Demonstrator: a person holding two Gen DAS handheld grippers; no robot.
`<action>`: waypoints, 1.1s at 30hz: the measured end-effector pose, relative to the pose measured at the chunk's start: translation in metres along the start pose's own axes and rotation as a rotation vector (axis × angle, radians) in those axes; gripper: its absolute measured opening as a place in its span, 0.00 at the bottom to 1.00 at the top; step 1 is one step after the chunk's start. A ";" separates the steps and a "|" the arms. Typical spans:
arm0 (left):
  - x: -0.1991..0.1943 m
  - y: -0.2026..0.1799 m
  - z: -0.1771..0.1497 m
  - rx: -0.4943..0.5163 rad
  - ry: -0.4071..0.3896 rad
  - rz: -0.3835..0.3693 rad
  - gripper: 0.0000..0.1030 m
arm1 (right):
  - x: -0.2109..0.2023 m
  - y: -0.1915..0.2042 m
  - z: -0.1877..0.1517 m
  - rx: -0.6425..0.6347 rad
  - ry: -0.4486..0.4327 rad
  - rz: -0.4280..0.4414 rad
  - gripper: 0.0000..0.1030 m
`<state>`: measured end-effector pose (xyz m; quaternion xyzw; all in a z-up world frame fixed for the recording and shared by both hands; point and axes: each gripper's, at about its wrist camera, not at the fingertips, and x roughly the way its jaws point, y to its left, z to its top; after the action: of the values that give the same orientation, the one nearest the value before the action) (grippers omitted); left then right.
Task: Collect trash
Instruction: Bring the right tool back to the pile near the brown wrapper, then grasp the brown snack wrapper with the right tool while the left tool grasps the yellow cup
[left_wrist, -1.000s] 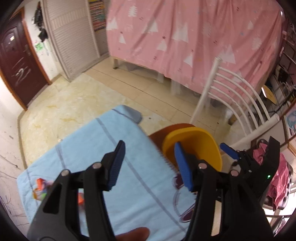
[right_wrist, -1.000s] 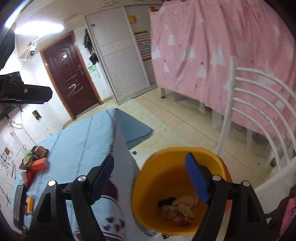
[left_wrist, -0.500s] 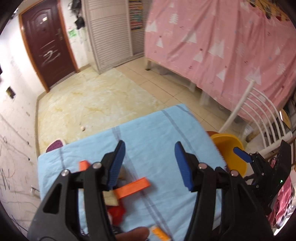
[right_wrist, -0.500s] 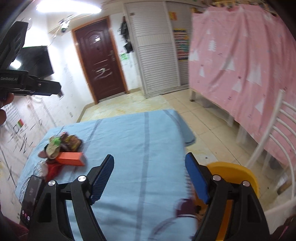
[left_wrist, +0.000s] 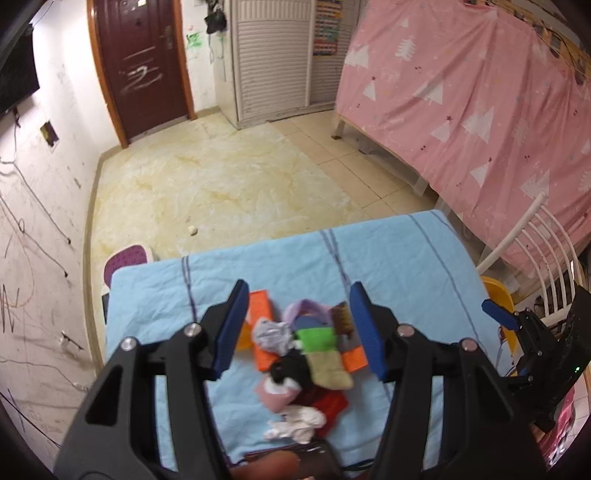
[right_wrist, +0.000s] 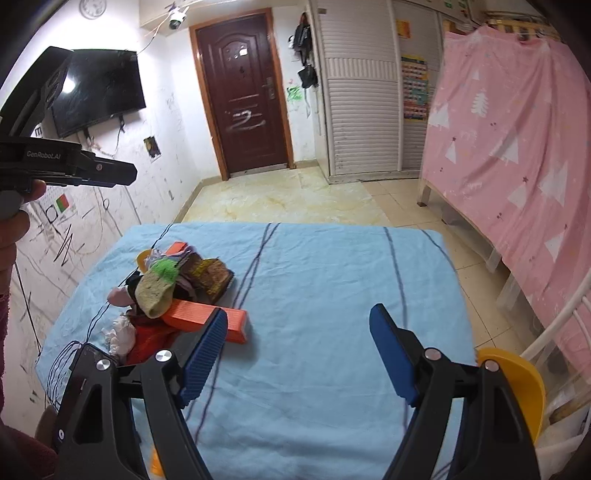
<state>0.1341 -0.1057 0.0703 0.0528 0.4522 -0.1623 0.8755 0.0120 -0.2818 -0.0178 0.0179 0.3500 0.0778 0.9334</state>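
Blue left fingers frame the trash heap, spread wide.

Table under light-blue striped cloth; trash pile on left part, orange box beside.

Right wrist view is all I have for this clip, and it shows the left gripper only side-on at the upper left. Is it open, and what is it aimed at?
Observer: In the left wrist view, the left gripper is open and empty, with its fingers framing the trash pile from above.
Operator: Is there anything on the floor beyond the table that I can't see?
Observer: Yes. A purple stool-like seat stands against the far left corner of the table.
Operator: Any stray trash down there?
Observer: One small pale scrap lies on the yellowish floor, apart from the seat. I can't tell what it is.
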 end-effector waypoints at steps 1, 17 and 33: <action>0.002 0.007 -0.002 -0.007 0.004 0.001 0.53 | 0.003 0.004 0.001 -0.007 0.004 0.000 0.71; 0.061 0.074 -0.024 -0.113 0.110 -0.010 0.53 | 0.054 0.056 0.030 -0.082 0.073 0.054 0.71; 0.113 0.082 -0.038 -0.135 0.205 -0.100 0.53 | 0.101 0.073 0.047 -0.113 0.147 0.097 0.70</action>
<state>0.1926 -0.0456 -0.0477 -0.0125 0.5511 -0.1686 0.8172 0.1081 -0.1932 -0.0414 -0.0235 0.4115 0.1435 0.8997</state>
